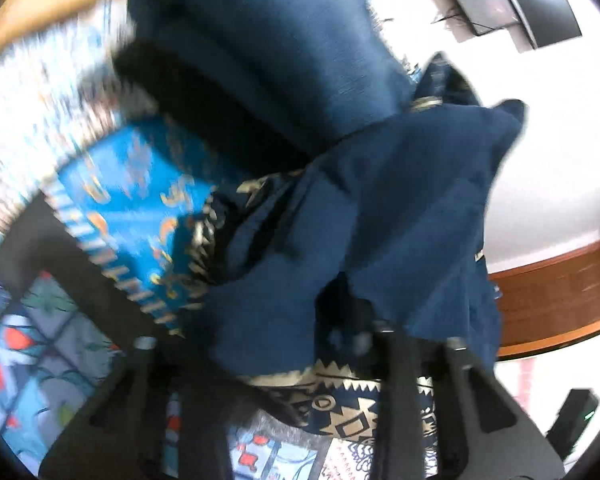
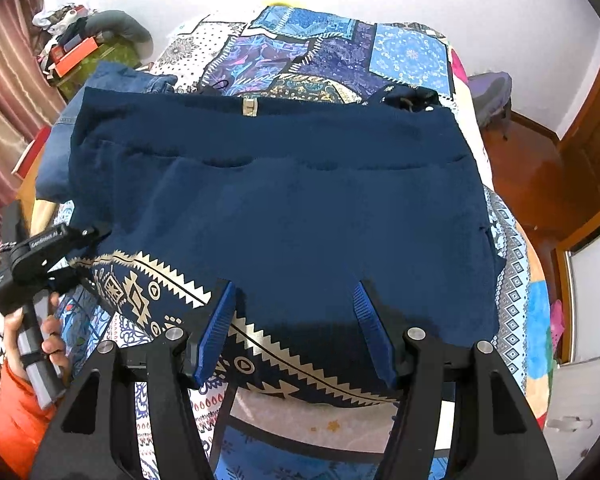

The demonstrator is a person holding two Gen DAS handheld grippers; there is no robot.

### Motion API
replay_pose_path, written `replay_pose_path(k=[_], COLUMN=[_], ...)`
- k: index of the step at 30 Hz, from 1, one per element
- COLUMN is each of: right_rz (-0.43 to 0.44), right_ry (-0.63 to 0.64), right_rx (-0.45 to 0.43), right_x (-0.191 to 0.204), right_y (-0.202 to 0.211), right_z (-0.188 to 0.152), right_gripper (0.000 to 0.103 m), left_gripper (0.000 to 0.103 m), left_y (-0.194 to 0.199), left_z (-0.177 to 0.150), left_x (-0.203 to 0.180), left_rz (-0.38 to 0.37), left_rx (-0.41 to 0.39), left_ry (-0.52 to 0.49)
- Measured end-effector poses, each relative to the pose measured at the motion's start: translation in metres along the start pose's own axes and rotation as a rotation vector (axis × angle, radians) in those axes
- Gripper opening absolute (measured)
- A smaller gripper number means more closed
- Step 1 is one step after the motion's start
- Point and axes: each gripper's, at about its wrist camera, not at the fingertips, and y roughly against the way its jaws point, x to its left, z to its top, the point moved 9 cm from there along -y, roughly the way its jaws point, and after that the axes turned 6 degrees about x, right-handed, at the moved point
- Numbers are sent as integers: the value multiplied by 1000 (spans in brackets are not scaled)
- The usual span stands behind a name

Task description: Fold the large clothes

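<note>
The navy garment [image 2: 284, 200] lies spread across the patchwork bedspread [image 2: 412, 52], mid-frame. Left gripper [image 2: 80, 252] pinches its lower-left corner; right gripper [image 2: 296, 320] hovers spread — carry the corner straight across, keeping edges aligned.

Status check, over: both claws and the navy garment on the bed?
Left claw at navy garment corner. Right claw open above patterned hem. Denim piece behind, clear.
</note>
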Motion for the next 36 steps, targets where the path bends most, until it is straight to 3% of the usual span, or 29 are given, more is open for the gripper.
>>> replay_pose_path(k=[2,6,12,16,21,25,28,32,36], right_rz=[6,18,32,80,114,231,249,298,308], right_ry=[-6,-13,3,16,82,108,127,105,17], right_rx=[-9,-28,-57,-53,-17,56,84,102,48], right_x=[0,3,16,34,67,98,109,102,66], right_y=[3,8,16,15,0,-18,-30,-27,-7], right_z=[2,8,19,21,15,3,0,-1,1], right_gripper=[57,57,57,57,57,57,57,57,57], left_gripper=[13,11,9,8,8,8,8,8,8], left_y=[16,45,93,139,162,172,165,155,136], left_z=[-3,1,-5,9,18,14,5,-2,-8], left_x=[-11,-34,-103,-109,-138,-156,-168,-187,-215], left_rz=[33,38,-28,-90,-118,-111,-82,-68,-90], left_rx=[-49,-129,-280,-336,-401,-433,-429,-421,-388], left_ry=[-45,-133,-265,-289,-341,-389,-444,-508,-556])
